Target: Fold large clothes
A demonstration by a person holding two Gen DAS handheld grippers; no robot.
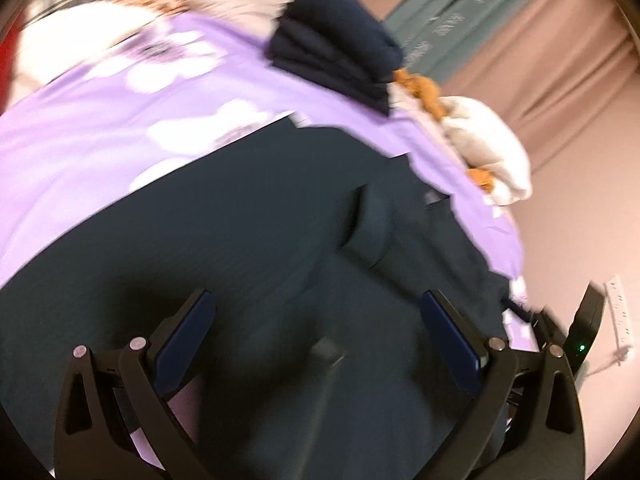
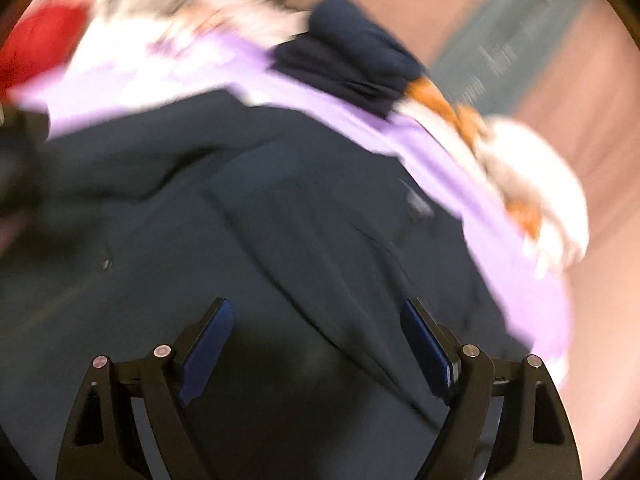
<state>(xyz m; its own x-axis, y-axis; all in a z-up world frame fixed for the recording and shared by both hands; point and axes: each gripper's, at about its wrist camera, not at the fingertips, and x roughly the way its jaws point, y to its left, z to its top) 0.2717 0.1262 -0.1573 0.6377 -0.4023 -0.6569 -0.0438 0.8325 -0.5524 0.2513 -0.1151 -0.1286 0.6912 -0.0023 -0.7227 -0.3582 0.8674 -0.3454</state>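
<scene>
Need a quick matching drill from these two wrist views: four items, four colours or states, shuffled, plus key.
Items:
1. spread garment
2. bed sheet
3. folded stack
4. left gripper

Descriptions:
A. lilac with white flowers
B. jaws apart, nothing between them
C. dark, lying spread out on the sheet
D. navy, folded, at the far side of the sheet

Pairs: 1-C, 2-A, 3-D, 4-B

Only blurred, unreadable white lettering on the green fabric [image 1: 460,20].
</scene>
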